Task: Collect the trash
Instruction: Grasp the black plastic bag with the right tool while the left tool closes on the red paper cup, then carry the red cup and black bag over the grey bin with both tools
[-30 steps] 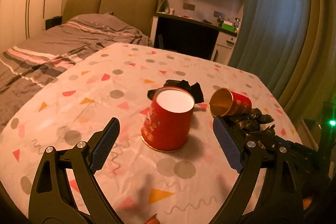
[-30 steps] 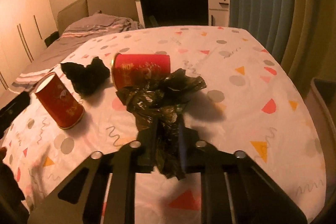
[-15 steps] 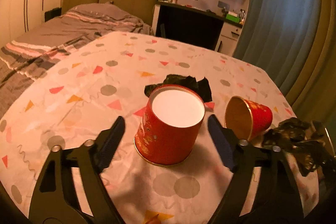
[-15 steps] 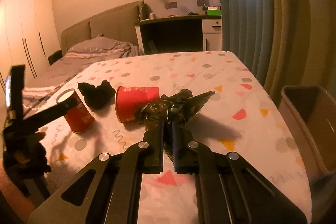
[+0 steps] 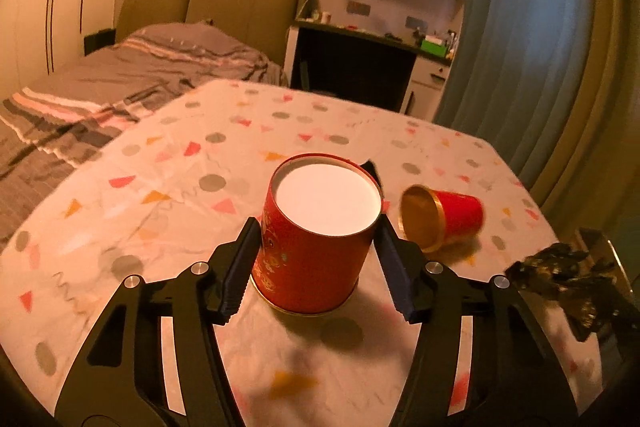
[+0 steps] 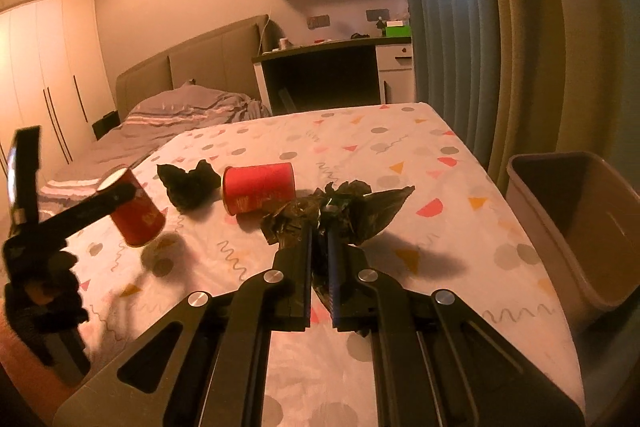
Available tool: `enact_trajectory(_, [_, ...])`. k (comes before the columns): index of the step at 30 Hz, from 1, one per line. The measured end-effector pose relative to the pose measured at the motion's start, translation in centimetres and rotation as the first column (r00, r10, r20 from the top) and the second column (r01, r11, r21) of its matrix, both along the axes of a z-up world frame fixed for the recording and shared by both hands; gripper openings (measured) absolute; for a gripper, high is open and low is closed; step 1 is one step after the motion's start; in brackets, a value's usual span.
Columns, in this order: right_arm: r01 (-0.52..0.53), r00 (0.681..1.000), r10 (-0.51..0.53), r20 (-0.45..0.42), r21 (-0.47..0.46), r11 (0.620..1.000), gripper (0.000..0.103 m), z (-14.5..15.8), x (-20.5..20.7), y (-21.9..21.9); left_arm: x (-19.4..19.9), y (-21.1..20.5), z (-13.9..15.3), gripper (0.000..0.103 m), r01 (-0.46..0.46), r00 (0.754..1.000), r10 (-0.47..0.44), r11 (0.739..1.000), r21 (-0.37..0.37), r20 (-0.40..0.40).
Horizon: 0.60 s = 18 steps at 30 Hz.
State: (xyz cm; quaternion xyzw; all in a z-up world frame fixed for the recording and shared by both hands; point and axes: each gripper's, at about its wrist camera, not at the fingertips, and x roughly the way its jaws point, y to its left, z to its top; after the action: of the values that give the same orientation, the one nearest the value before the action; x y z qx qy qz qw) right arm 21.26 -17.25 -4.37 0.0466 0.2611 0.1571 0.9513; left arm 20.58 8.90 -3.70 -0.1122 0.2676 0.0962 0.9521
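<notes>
An upside-down red paper cup (image 5: 316,235) stands on the table; my left gripper (image 5: 316,247) is shut on its sides, and it looks slightly lifted in the right wrist view (image 6: 138,215). A second red cup (image 5: 444,217) lies on its side to the right and also shows in the right wrist view (image 6: 258,189). My right gripper (image 6: 320,231) is shut on a crumpled black plastic bag (image 6: 360,211), held above the table; the bag shows at the left wrist view's right edge (image 5: 568,279). Another black crumpled wad (image 6: 188,183) lies between the cups.
An open brown trash bin (image 6: 576,227) stands on the floor right of the table (image 6: 400,147). A bed (image 5: 100,87) lies to the left, a desk (image 5: 360,67) behind, and curtains (image 5: 540,47) to the right.
My left gripper moved forward and closed on the upside-down cup. My right gripper lifted the black bag up and toward the right, bringing the bin into view.
</notes>
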Motion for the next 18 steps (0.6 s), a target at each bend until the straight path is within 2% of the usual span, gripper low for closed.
enact_trajectory(3, [0.01, 1.0, -0.01, 0.014, 0.008, 1.0, 0.008, 0.3, -0.8, -0.6, -1.7, -1.2, 0.8, 0.057, -0.007, 1.0, 0.007, 1.0, 0.013, 0.01])
enact_trajectory(6, [0.018, 1.0, -0.018, 0.021, 0.019, 1.0, 0.008, 0.5, -1.5, -1.1, -3.6, -2.4, 1.2, 0.057, -0.013, 1.0, 0.013, 1.0, -0.008, 0.024])
enact_trajectory(9, [0.023, 0.999, -0.023, 0.026, 0.026, 0.999, 0.008, 0.6, -2.5, -1.8, -4.7, -3.8, 1.2, 0.057, -0.009, 1.0, 0.008, 1.0, 0.012, 0.022])
enact_trajectory(18, [0.036, 0.997, -0.038, 0.065, 0.045, 0.998, 0.008, 1.6, -5.4, -4.1, -6.2, -7.4, 1.6, 0.057, 0.047, 0.998, -0.047, 0.999, 0.023, 0.034])
